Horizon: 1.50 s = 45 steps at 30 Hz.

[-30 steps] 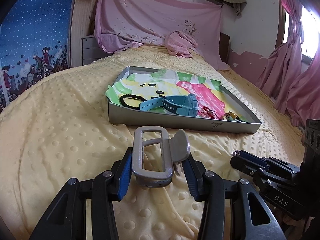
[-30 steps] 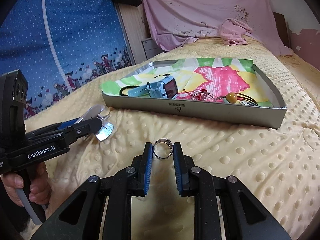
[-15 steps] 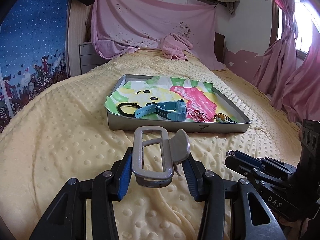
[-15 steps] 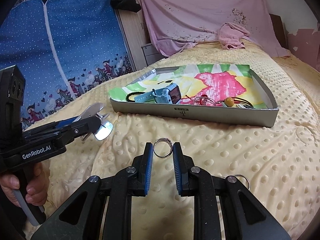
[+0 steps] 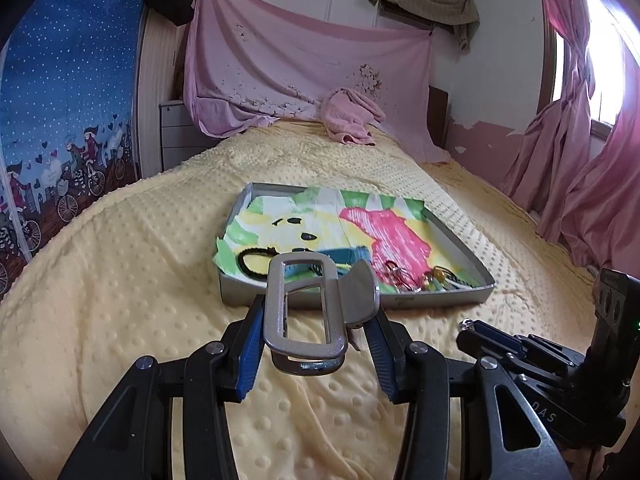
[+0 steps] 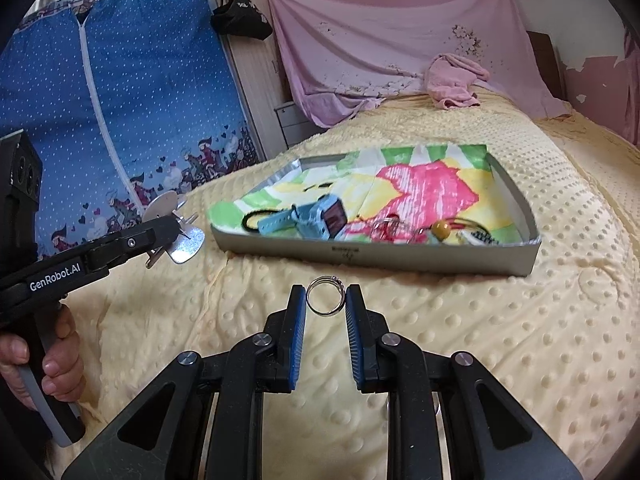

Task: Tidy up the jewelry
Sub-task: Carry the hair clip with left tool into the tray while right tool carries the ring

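So, a silver hair clip (image 5: 308, 312) is pinched in the left claw (image 5: 310, 344), held above the yellow bedspread (image 5: 120, 280). A small silver ring (image 6: 325, 295) is gripped between the narrowly parted fingers of the right claw (image 6: 325, 320). The grey tray (image 6: 400, 258) is seen at 12 o'clock of both claws, with a blue watch (image 6: 316, 220) and beaded pieces (image 6: 442, 230) laid inside.
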Motion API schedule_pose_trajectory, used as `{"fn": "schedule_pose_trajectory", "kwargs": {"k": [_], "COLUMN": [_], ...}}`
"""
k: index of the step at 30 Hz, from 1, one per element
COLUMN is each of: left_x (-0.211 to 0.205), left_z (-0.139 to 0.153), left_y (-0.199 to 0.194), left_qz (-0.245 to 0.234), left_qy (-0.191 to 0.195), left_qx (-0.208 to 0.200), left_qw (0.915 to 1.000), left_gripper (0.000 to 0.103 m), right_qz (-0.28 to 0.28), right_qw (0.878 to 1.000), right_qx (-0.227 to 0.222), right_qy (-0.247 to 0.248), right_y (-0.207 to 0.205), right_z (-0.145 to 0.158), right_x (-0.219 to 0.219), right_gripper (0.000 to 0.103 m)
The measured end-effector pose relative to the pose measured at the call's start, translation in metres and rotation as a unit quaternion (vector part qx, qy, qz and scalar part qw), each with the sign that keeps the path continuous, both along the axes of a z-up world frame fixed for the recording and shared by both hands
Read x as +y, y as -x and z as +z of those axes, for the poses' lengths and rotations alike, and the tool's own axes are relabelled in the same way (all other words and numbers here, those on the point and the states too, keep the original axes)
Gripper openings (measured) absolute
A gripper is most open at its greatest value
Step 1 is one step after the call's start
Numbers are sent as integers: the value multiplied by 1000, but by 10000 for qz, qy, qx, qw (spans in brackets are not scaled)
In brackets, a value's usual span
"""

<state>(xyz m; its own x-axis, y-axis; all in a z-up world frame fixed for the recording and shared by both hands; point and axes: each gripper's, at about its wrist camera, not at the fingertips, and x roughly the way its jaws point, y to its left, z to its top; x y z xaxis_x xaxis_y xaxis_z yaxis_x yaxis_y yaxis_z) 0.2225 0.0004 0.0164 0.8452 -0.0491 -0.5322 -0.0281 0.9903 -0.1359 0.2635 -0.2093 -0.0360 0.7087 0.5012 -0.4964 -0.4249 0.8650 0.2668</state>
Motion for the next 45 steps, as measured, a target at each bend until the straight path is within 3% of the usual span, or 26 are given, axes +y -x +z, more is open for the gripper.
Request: {"fn": "schedule_pose_trajectory", "kwargs": {"k": [13, 21, 26, 36, 45], "left_x": [9, 23, 25, 27, 39], "left_z": [15, 29, 33, 13, -9], "left_y": [-39, -81, -116, -181, -210], "left_qz": [-94, -77, -34, -145, -184], "left_qy": [68, 265, 145, 242, 475], "left_qx": [-118, -154, -157, 51, 409], "left_qw": [9999, 9995, 9998, 9996, 9979], "left_gripper": [45, 45, 45, 45, 45], "right_qz": [-150, -234, -305, -481, -384], "right_qw": [9998, 9997, 9993, 9971, 9957], "right_qx": [22, 28, 166, 594, 837], "right_qy": [-151, -117, -125, -1, 84], "right_y": [-35, -85, -130, -207, -232], "right_z": [14, 30, 39, 35, 26], "right_x": [-3, 2, 9, 22, 29], "right_gripper": [18, 18, 18, 18, 18]}}
